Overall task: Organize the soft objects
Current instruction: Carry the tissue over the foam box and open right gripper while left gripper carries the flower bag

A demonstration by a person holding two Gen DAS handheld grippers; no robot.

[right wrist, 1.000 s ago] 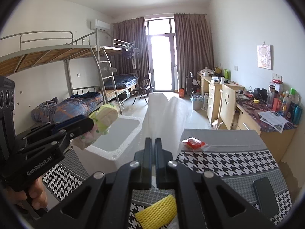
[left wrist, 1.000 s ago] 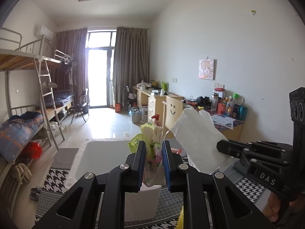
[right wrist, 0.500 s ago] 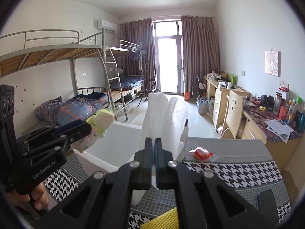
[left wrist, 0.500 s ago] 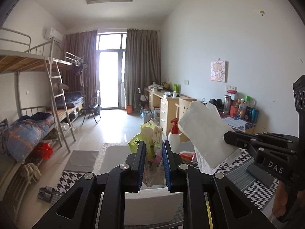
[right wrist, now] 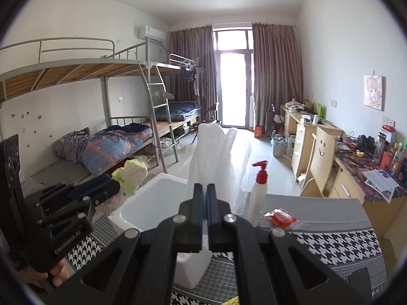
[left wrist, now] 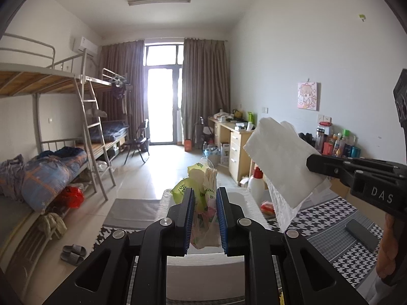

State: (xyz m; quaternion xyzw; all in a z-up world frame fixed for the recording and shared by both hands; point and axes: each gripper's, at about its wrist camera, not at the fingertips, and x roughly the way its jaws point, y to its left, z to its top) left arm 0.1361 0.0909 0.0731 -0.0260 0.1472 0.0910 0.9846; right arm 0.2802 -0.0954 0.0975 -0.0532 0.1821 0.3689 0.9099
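Observation:
My left gripper (left wrist: 205,198) is shut on a crumpled green and pink plastic bag (left wrist: 201,185) and holds it above a white foam box (left wrist: 203,277). The bag also shows in the right wrist view (right wrist: 131,175), left of the box (right wrist: 152,203). My right gripper (right wrist: 204,193) is shut on a folded white foam sheet (right wrist: 216,157) that stands upright above the box. In the left wrist view the sheet (left wrist: 279,162) hangs from the right gripper (left wrist: 311,164) to the right of the bag.
The box stands on a table with a houndstooth cloth (right wrist: 330,244). A white pump bottle with a red top (right wrist: 258,193), a red packet (right wrist: 281,217) and a dark phone (left wrist: 361,233) lie on it. A bunk bed (right wrist: 114,127) is left, desks (right wrist: 305,137) right.
Both grippers have risen and drawn back with their loads still held. The foam box and pump bottle have come further into view below them.

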